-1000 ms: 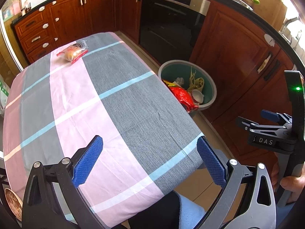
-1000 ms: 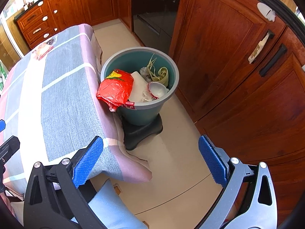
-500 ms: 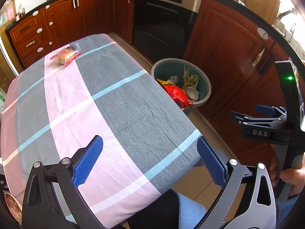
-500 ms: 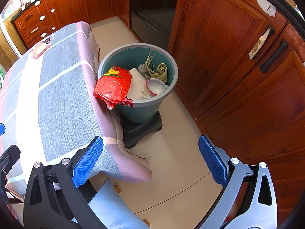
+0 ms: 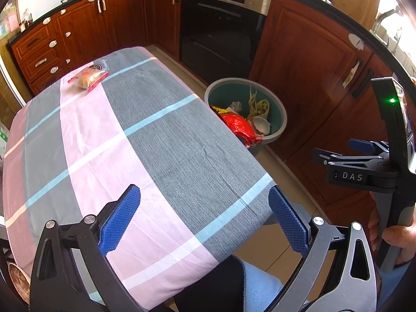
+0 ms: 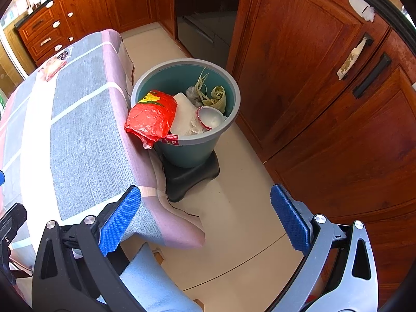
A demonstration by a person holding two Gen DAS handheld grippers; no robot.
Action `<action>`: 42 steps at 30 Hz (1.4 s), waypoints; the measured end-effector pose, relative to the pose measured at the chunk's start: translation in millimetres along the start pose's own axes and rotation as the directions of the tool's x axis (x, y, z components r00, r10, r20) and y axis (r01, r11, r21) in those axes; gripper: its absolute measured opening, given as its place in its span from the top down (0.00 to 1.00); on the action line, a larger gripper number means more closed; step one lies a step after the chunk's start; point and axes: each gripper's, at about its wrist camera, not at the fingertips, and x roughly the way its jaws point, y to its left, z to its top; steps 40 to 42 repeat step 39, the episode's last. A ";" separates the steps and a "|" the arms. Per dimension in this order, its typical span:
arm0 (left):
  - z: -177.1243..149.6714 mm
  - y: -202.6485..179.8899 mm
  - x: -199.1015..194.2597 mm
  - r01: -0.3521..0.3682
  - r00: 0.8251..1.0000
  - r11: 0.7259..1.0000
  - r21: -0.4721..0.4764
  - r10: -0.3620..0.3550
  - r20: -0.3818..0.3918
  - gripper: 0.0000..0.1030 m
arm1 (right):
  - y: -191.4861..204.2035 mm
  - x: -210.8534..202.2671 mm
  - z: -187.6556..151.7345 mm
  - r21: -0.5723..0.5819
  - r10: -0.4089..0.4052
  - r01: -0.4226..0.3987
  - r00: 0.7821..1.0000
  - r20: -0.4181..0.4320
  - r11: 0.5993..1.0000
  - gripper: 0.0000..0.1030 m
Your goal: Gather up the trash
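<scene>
Snack packet on table far end; bin right of table.

Checked tablecloth in grey, pink and pale blue covering the table; red-brown wooden cabinets behind, flanking a black built-in oven; beige tiled floor.

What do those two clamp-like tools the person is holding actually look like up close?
Each has two flat fingers faced with blue, dimpled rubber pads, held by silver bolts. On the left gripper, one finger arm is black and the other grey metal with a triangular cut-out. The right gripper looks the same; seen from the side, it carries white "DAS" lettering and a green light.
</scene>
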 end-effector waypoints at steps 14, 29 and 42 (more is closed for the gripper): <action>-2.7 0.1 2.8 -0.007 1.000 1.000 0.013 0.007 -0.017 0.04 | 0.9 1.4 0.1 0.001 -0.007 0.007 1.000 -0.004 1.000 0.07; -3.1 -2.2 8.2 -0.010 0.999 1.000 0.024 0.011 -0.046 0.04 | 2.8 3.6 5.5 -0.007 -0.017 0.017 1.000 -0.010 1.000 0.07; -4.5 5.5 18.2 -0.014 0.996 1.000 -0.020 0.012 -0.093 0.04 | 2.6 0.9 8.5 -0.006 -0.019 0.019 1.000 -0.007 1.000 0.07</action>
